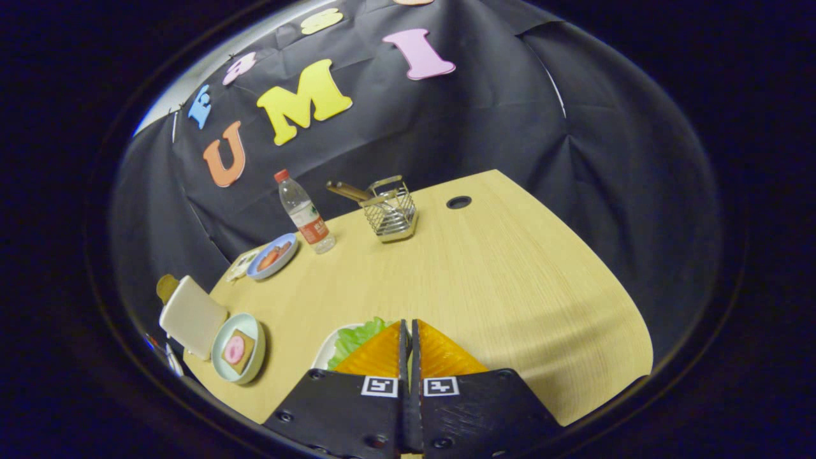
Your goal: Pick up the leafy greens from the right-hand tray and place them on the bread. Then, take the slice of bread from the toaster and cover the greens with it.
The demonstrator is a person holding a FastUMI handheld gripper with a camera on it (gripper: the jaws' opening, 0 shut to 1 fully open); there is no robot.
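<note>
Two fingers of gripper [408, 328] clenched, prob. empty, over leafy greens [357, 338]; descent unopened would crush leaves, miss grasp.

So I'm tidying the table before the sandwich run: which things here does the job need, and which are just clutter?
Needed: green leafy lettuce on its white tray, just ahead of the shut fingers; bread slice with pink topping on the pale green plate; beige toaster.

Clutter: clear plastic water bottle; wire utensil basket; blue plate of food.
</note>
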